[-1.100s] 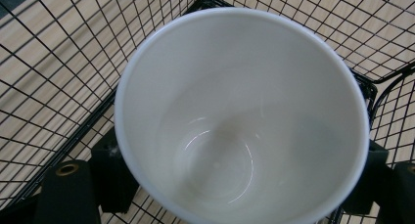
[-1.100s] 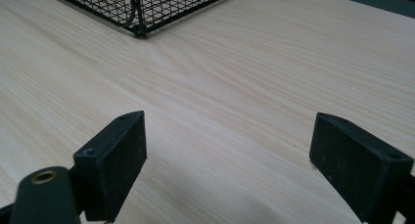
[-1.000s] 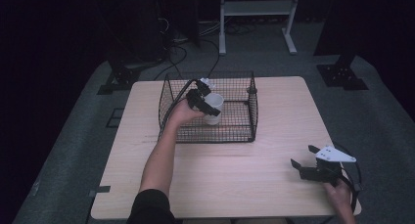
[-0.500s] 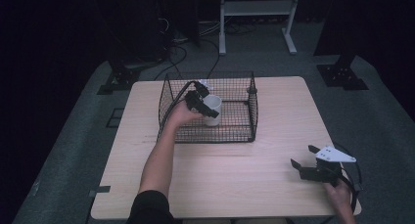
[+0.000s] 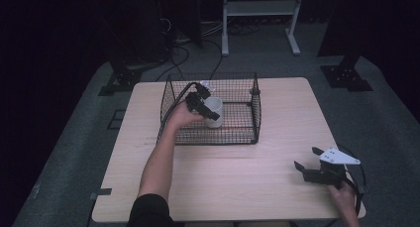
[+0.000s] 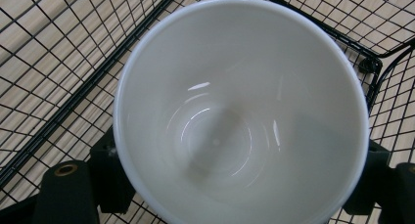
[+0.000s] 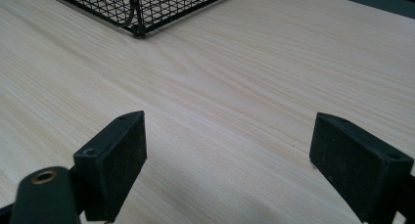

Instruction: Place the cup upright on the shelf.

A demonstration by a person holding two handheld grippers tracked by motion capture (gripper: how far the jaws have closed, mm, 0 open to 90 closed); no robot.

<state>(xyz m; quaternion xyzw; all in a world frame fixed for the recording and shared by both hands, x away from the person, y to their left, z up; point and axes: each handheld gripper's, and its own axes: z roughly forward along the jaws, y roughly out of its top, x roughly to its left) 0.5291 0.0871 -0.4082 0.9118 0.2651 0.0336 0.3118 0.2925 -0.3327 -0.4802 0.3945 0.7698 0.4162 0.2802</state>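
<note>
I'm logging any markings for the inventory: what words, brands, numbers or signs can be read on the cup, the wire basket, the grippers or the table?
None can be read.
White cup: plain inside, no print.
Black wire basket: no tag.
Left gripper, right gripper: no lettering on the black pads.
Wooden table: bare grain.

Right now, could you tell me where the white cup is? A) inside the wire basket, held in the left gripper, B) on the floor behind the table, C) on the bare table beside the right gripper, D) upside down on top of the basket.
A: the cup sits within the basket walls, mouth up, with the left gripper clamped on its sides.
</note>
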